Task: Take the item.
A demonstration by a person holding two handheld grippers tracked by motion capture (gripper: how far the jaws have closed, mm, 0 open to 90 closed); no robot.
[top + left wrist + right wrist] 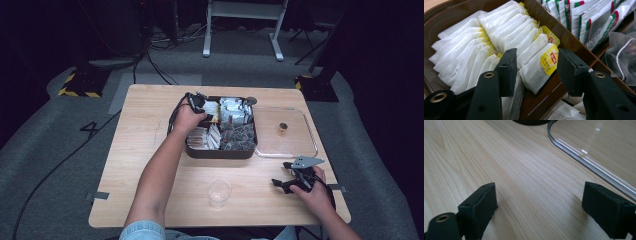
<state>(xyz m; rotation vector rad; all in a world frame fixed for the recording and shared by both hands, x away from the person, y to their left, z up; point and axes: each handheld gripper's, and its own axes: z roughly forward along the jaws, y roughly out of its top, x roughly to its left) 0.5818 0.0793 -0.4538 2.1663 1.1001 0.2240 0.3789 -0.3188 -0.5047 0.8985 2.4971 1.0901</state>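
Item, tea bag [537, 68]: white paper sachet with a yellow tag, the nearest of a packed row standing on edge in the rear left compartment of the dark divided box [220, 152]; we see it directly ahead of the left tool [536, 72], between the two black jaws, which stand partly apart on either side of it; we see no pad pressing on it yet, so we count this tool as open around the bag rather than gripping it; the bag's flat faces turn toward the jaws, its long axis running up and away along the row; we judge that the coming pinch turns on closing across that thin dimension without catching the neighbouring bag behind.

Item, obstructions: the brown divider wall [564, 37] runs just beside the right-hand jaw, with green-and-red striped sachets [586, 22] beyond it; the left-hand jaw sits against further white bags.

Item, right tool [539, 215]: jaws wide open, nothing between them, low over the wooden surface [499, 157], well apart from the box; the left hand [187, 117] is plainly the nearer.

Item, surroundings: a clear tray [312, 142] touching the box's right side, a small brown object [283, 128] on it; a clear plastic cup [219, 192] at the near edge.
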